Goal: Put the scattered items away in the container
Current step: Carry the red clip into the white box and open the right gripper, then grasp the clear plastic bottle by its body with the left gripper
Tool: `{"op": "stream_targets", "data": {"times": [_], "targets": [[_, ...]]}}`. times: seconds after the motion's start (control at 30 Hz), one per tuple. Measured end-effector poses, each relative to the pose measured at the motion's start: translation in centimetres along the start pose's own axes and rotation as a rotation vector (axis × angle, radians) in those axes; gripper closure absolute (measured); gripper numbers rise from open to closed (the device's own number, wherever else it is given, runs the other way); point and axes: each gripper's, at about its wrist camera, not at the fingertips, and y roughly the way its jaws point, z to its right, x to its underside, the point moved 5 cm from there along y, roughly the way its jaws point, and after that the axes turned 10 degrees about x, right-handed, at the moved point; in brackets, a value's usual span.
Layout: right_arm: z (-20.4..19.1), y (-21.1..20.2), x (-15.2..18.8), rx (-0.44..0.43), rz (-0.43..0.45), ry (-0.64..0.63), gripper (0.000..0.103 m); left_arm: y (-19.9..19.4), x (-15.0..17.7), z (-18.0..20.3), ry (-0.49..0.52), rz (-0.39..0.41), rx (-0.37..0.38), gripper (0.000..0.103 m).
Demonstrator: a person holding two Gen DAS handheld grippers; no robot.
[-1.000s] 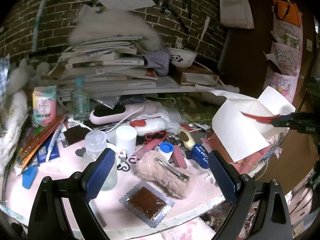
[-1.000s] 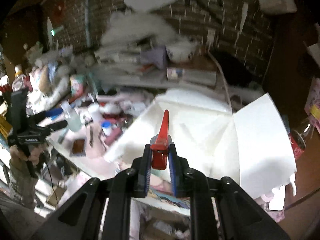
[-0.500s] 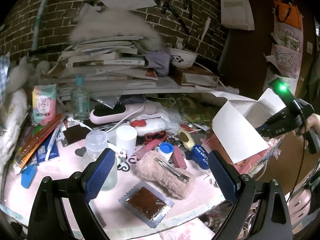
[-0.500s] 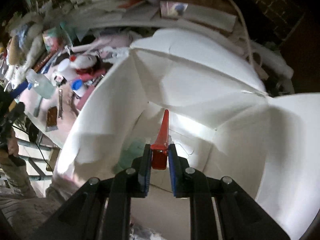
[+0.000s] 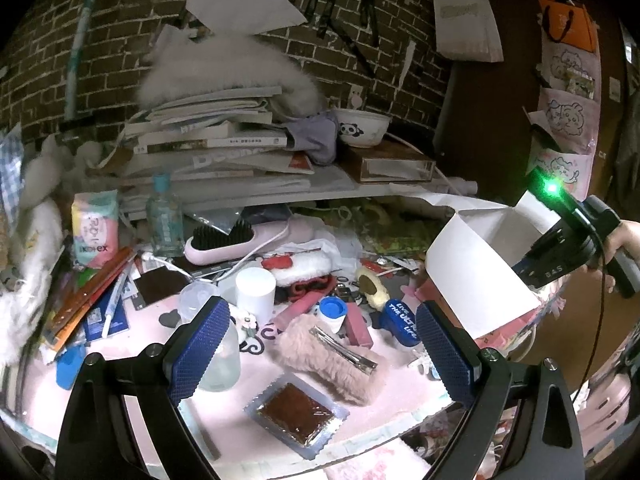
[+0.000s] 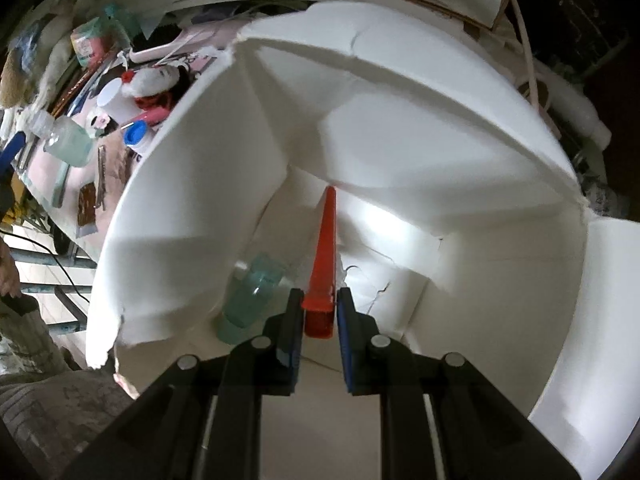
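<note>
The container is a white cardboard box [image 6: 420, 128] with raised flaps; it also shows at the right of the left wrist view [image 5: 472, 264]. My right gripper [image 6: 319, 316] is inside the box mouth, shut on a red hair clip [image 6: 325, 248] that points into the box. A pale green bottle [image 6: 250, 296] lies on the box floor just left of the clip. My left gripper [image 5: 320, 350] is open and empty, hovering above the pink table [image 5: 224, 416] over a fluffy pink pouch [image 5: 332, 356] with a metal clip [image 5: 344, 346] on it and a foil packet [image 5: 298, 412].
Scattered on the table are a clear bottle [image 5: 218, 344], a white cup [image 5: 255, 294], a blue-capped jar [image 5: 333, 312], a blue tube [image 5: 402, 322], a pink hairbrush [image 5: 240, 240], a tissue pack [image 5: 96, 228] and pens [image 5: 88, 296]. Stacked books [image 5: 216, 148] and a panda bowl [image 5: 362, 128] stand behind.
My right gripper has carried the red clip from above the table down into the box mouth. My left gripper has stayed still and open.
</note>
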Motion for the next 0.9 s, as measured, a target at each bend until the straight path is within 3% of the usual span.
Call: {"op": "stream_targets", "data": {"times": [0.1, 0.17, 0.2, 0.23, 0.33, 0.4, 0.47, 0.57, 0.67, 0.7, 0.9], "targets": [[0.3, -1.2, 0.4, 0.019, 0.039, -0.004, 0.083, 0.0, -0.1, 0.0, 0.0, 0.004, 0.007, 0.01], [0.6, -2.2, 0.5, 0.047, 0.082, -0.006, 0.064, -0.1, -0.1, 0.1, 0.002, 0.005, 0.007, 0.01], [0.8, -2.8, 0.6, 0.065, 0.111, -0.007, 0.047, -0.1, -0.1, 0.0, 0.003, 0.004, 0.005, 0.01], [0.9, -3.6, 0.6, 0.085, 0.153, -0.007, 0.042, -0.1, -0.1, 0.0, 0.003, 0.003, 0.005, 0.01], [1.2, -5.9, 0.2, 0.147, 0.267, 0.015, 0.042, -0.2, -0.1, -0.1, -0.003, 0.005, 0.008, 0.01], [0.7, -8.2, 0.0, 0.235, 0.403, 0.028, 0.042, -0.2, -0.1, -0.1, -0.008, 0.003, 0.01, 0.01], [-0.9, -10.2, -0.3, 0.255, 0.537, 0.037, 0.042, -0.2, 0.0, -0.2, -0.007, 0.0, 0.006, 0.01], [-3.9, -13.0, 0.2, 0.14, 0.708, 0.041, 0.041, -0.5, 0.2, -0.5, 0.0, -0.001, -0.011, 0.01], [-7.2, -14.5, 0.6, 0.016, 0.811, 0.034, 0.029, -0.9, 0.6, -1.0, -0.006, 0.002, -0.023, 0.01], [-8.4, -14.6, 0.6, -0.029, 0.833, 0.03, 0.024, -1.0, 0.8, -1.2, -0.006, 0.001, -0.029, 0.01], [-15.4, -13.6, 0.5, -0.221, 0.945, -0.007, 0.023, -1.6, 2.9, -2.8, -0.007, -0.022, -0.065, 0.01]]}}
